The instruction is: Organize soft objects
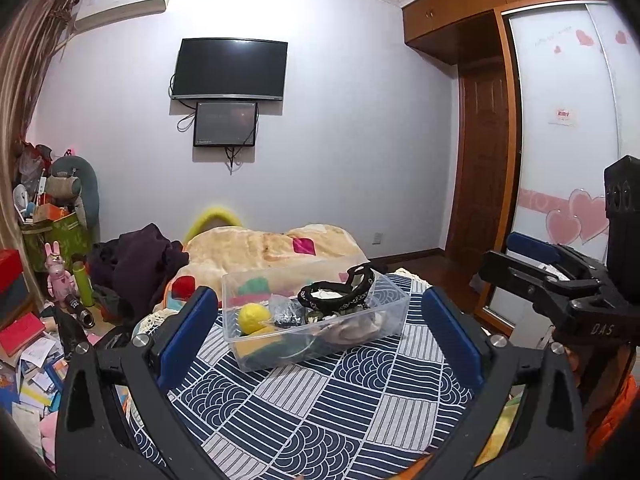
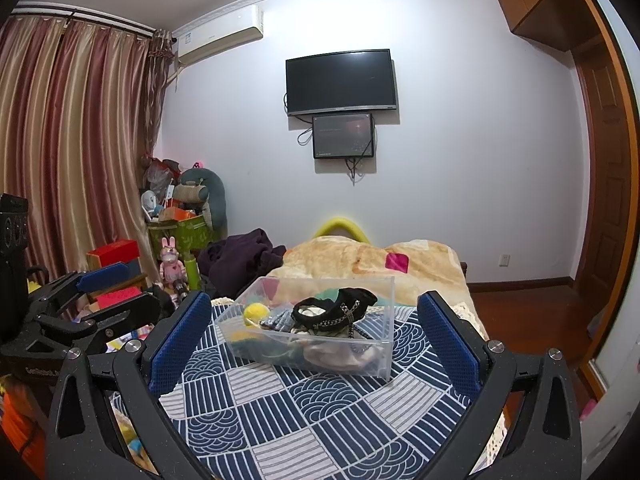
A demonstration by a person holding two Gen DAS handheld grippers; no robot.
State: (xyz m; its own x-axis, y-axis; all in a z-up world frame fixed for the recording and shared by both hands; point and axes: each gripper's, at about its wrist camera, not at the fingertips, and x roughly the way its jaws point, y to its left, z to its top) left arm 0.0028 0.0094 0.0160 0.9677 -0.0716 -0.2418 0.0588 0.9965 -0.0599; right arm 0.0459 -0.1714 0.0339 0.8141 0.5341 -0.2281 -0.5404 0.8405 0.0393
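A clear plastic bin (image 1: 390, 322) (image 2: 384, 356) stands on a navy and grey patterned cloth (image 1: 320, 408) (image 2: 320, 412). It holds soft items: a yellow pom-pom ball (image 1: 254, 317) (image 2: 256, 312), a black band with chain trim (image 1: 340, 294) (image 2: 332, 308), and teal, grey and beige pieces. My left gripper (image 1: 320, 332) is open and empty, just short of the bin. My right gripper (image 2: 316, 340) is open and empty, also just short of the bin. Each gripper shows at the edge of the other's view, the right gripper (image 1: 536, 264) and the left gripper (image 2: 96, 292).
A beige blanket (image 1: 272, 248) (image 2: 360, 260) and dark purple clothing (image 1: 140, 264) (image 2: 240, 260) lie behind the bin. Cluttered boxes, books and toys (image 1: 48, 280) (image 2: 168, 248) fill the left side. A wardrobe (image 1: 568, 140) and wooden floor are on the right.
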